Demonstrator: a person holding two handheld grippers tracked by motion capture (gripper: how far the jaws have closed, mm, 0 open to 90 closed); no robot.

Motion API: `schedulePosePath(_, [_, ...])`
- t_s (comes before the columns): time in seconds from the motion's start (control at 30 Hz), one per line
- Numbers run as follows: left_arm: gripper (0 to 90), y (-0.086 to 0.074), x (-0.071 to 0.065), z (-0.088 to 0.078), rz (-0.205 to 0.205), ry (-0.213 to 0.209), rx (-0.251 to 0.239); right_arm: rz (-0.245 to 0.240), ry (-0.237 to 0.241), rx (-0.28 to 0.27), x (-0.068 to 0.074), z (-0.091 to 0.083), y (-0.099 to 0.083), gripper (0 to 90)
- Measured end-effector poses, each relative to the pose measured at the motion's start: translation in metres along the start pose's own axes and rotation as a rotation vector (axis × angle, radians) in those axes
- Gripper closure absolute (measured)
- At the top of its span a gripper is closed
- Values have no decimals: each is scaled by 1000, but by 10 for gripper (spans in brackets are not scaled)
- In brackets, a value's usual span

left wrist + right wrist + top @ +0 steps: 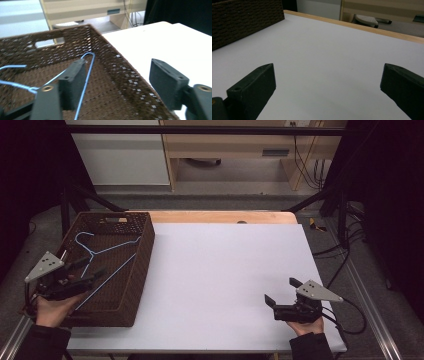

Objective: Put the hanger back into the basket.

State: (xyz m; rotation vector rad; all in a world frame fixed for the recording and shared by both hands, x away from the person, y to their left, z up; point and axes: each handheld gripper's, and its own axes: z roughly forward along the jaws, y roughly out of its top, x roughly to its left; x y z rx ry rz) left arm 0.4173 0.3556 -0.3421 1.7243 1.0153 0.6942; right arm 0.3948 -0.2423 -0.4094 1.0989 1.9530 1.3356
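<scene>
Left gripper is up close over the near end of the brown wicker basket, fingers spread apart with nothing pinched. The blue wire hanger lies flat on the basket floor, one bend just past the left finger. Right gripper sits over the bare white surface well apart from the basket, fingers wide open, holding nothing.
</scene>
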Motion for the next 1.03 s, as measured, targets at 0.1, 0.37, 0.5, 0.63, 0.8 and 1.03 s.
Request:
schedulePosePath(0.1, [212,1,-13,0,-7,-42,-8,0,1,-2,0,0,0,5])
schedulePosePath(0.37, [130,-7,-45,7,16,-110,-1,4,0,-14,0,-2,1,4])
schedulePosePath(0.5, [119,-15,-63,13,25,-153,3,-3,1,-24,0,-2,1,4])
schedulePosePath(0.63, [111,-20,-75,18,40,-179,12,-4,2,-25,0,-3,0,4])
schedulePosePath(0.8, [107,-25,-87,22,70,-193,19,-3,7,-30,-1,-3,0,4])
schedulePosePath(1.03, [106,-35,-89,32,60,-203,52,0,12,-31,-1,-4,1,4])
